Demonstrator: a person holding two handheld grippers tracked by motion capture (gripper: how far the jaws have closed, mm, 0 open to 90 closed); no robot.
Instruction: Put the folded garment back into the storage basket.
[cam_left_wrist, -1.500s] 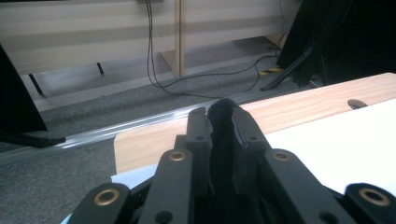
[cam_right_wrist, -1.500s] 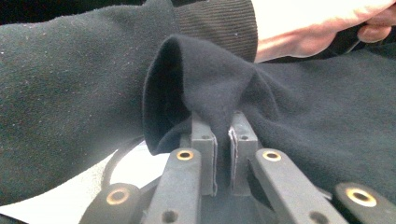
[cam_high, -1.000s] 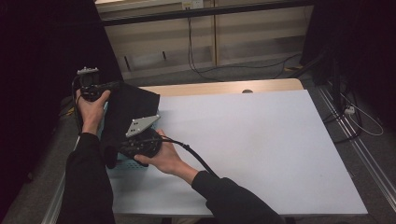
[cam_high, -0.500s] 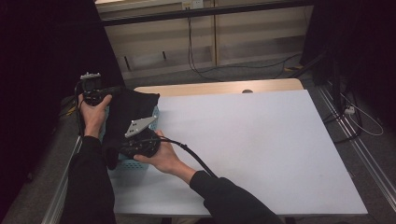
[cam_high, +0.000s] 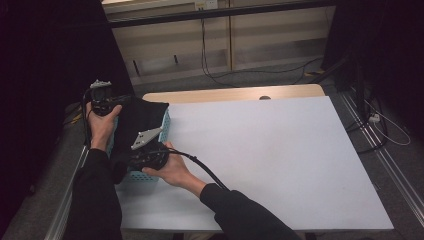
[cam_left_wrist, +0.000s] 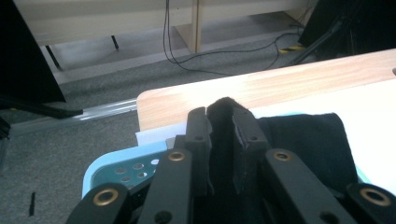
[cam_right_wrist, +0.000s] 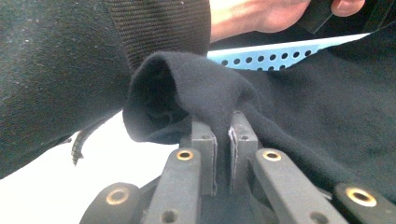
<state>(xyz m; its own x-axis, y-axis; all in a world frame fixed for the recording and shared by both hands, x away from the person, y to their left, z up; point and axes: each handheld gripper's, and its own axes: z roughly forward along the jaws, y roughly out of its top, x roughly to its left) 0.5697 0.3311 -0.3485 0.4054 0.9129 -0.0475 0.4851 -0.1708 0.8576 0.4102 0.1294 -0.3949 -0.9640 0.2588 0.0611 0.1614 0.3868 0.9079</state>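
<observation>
Black cloth (cam_high: 142, 120) lies draped over a light blue perforated basket (cam_high: 166, 124) at the desk's (cam_high: 270, 150) near left corner. Left hand-held gripper (cam_left_wrist: 220, 122), at the far left end of the basket, is clamped on a fold of the cloth. Right hand-held gripper (cam_right_wrist: 222, 135), at the basket's near side, has its jaws pinched tight on another bunched fold of the same cloth.

Your white table (cam_high: 270, 150) has a bare wooden strip along its far edge. A light blue perforated basket (cam_high: 165, 125) sits directly on its left side.
</observation>
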